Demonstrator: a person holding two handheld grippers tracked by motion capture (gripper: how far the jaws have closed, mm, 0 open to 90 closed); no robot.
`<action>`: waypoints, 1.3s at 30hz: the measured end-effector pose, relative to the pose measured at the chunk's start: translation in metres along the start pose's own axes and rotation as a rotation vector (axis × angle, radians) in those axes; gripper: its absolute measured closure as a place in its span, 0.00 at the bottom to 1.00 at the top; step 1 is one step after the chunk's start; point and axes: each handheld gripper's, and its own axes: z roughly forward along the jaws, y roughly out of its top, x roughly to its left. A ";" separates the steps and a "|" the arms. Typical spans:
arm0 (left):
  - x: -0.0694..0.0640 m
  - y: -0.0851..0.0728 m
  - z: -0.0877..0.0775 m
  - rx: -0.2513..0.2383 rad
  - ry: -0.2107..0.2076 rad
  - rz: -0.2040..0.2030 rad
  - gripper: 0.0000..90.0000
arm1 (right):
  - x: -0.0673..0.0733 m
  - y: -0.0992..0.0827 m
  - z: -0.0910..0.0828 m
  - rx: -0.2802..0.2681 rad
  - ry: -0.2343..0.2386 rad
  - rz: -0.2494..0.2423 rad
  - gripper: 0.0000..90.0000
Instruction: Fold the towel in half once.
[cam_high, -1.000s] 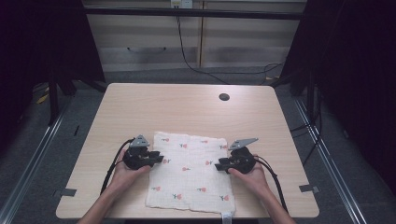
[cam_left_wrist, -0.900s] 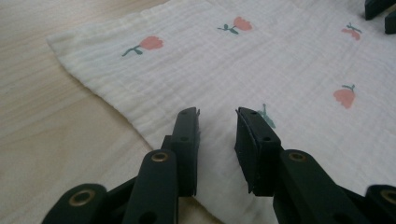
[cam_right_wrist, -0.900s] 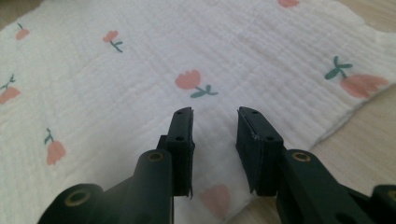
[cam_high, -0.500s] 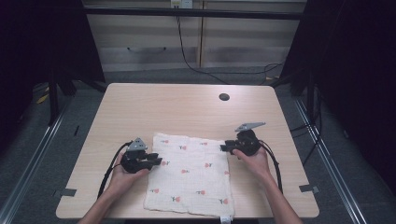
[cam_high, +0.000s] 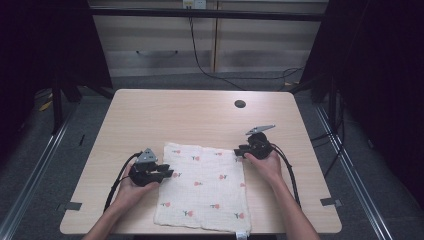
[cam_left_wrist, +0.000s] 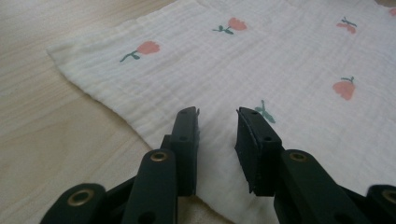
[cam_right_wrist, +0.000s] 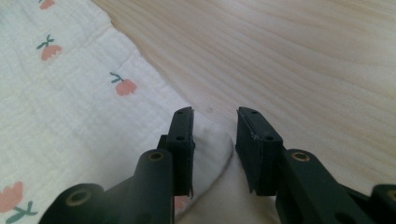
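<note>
Two grippers are working one muslin cloth, a white square printed with small pink tulips, which is lying flat on the near half of the wooden table. The left gripper is resting at the cloth's left edge, its jaws standing apart over the fabric with nothing pinched between them. The right gripper is now sitting at the cloth's far right corner, having slid away from the middle of the right edge over the last second. Its jaws have just been closing a little, yet they are standing apart astride the rounded corner, the pads not pressing on it. Judging from this, the right hand is lining up on a corner, probably to lift it for a fold, while the left is waiting at its own edge.
</note>
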 end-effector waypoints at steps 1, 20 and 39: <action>0.000 0.000 0.000 -0.001 -0.002 -0.002 0.76 | 0.001 0.000 0.000 -0.001 -0.002 0.001 0.76; -0.002 -0.003 -0.006 0.012 -0.011 -0.020 0.76 | -0.004 0.003 -0.018 -0.128 0.082 0.055 0.96; 0.065 0.029 -0.022 -0.069 0.016 -0.189 0.70 | 0.000 0.014 -0.015 -0.141 0.093 0.035 0.96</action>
